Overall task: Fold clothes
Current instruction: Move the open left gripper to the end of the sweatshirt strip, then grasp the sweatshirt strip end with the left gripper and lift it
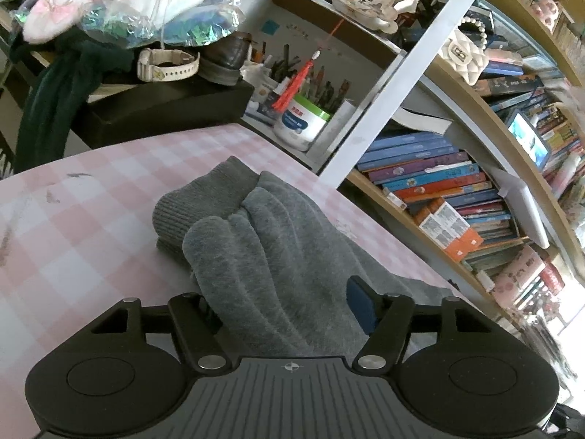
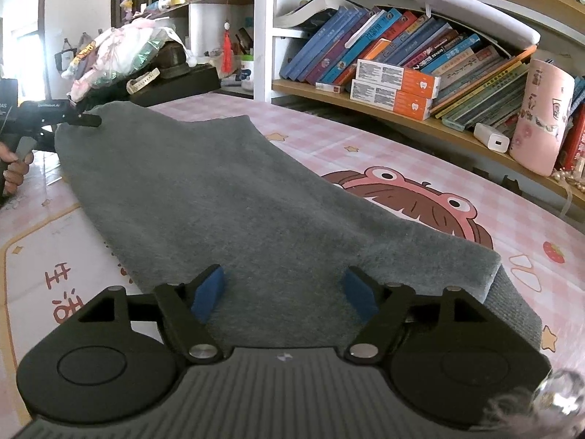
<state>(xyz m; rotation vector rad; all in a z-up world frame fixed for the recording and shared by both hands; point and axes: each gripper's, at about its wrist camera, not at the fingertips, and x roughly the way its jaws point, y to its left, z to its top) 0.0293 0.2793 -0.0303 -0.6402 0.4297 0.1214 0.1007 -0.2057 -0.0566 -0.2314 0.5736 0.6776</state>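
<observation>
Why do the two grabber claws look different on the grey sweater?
The left gripper is closed on a bunched fold of the grey sweater; the right gripper is open with flat cloth between its pads. Both have black arms and blue pads.

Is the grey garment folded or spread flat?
Partly folded: the grey garment lies flat, but its far end is bunched over.

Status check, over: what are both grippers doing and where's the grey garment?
Left gripper has grey garment bunched between its fingers. Right gripper open, above the waistband end. Garment stretched across pink checked tablecloth. Nothing in the way.
</observation>
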